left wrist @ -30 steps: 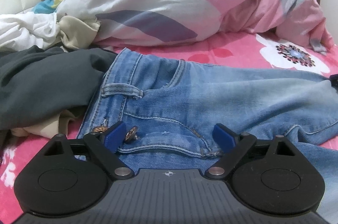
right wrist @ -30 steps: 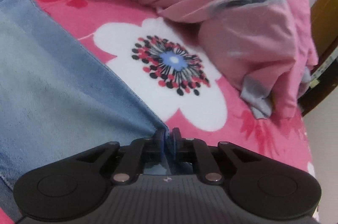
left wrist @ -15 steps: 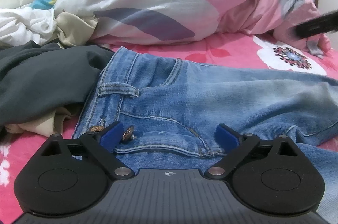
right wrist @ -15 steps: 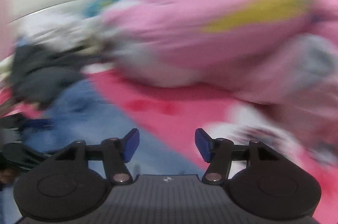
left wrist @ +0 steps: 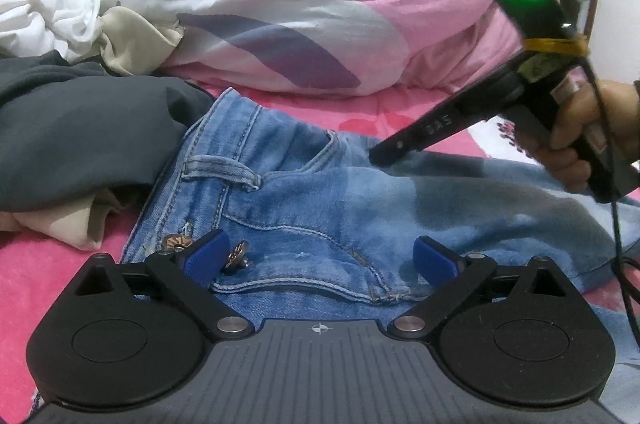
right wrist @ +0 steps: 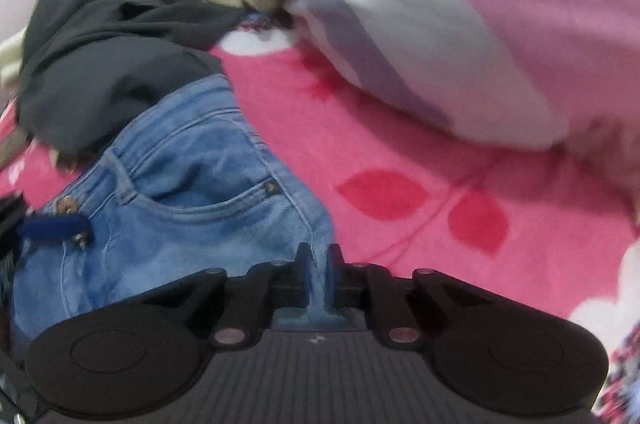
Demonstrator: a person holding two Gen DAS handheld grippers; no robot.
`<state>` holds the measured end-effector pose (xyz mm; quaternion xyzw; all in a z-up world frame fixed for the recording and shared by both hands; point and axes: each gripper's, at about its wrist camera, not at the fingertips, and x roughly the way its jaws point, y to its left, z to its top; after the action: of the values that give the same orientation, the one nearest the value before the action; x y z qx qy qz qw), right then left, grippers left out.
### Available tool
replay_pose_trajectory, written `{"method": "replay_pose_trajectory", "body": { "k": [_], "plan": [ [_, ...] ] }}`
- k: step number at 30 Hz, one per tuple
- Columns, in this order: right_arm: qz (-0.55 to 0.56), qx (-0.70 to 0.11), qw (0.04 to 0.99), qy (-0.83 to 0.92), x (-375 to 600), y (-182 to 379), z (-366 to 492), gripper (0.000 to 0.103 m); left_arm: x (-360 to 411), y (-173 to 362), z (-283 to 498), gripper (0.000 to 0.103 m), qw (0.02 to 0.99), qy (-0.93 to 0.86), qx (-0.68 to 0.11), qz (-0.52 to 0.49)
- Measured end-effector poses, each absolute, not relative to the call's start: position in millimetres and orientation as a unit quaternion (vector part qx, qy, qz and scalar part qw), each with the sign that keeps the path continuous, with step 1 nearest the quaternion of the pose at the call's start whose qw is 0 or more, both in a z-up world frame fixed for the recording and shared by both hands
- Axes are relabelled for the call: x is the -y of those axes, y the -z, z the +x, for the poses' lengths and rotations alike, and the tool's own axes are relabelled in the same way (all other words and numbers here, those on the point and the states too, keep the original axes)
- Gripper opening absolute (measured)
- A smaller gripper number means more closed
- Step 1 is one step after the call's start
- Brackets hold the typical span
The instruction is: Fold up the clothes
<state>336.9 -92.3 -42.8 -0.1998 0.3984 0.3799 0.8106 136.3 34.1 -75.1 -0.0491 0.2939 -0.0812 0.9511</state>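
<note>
The jeans (left wrist: 320,200) lie flat across the pink bed (right wrist: 400,160), waist beside a dark garment (left wrist: 80,132). The right tool (right wrist: 318,264), jaws just closed, pinches their far side seam, likely to fold it over. The left tool (left wrist: 320,256), just widened, hovers spread over the waistband buttons, gripping nothing.

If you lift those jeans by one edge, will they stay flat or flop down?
The jeans will probably flop: they lie rumpled on the bed. They likely feel heavyish, with thick seams and metal buttons. The right tool, pinching a fold, probably won't slip.
</note>
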Motion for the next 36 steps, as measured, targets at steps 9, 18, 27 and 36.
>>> {"method": "replay_pose_trajectory", "body": {
  "k": [9,18,27,36],
  "plan": [
    [-0.288,-0.306,0.842,-0.338,73,63,330,0.01,-34,75,137,0.099,0.951,0.084,-0.293,-0.051],
    [-0.106,-0.285,0.929,-0.212,173,-7,329,0.035,-35,75,137,0.099,0.95,0.085,-0.294,-0.053],
    [0.025,-0.392,0.915,-0.091,311,-18,235,0.035,-33,76,137,0.099,0.95,0.084,-0.296,-0.048],
    [0.142,-0.399,0.905,0.035,369,50,286,0.027,-27,78,138,0.099,0.95,0.075,-0.303,-0.024]
  ]
}}
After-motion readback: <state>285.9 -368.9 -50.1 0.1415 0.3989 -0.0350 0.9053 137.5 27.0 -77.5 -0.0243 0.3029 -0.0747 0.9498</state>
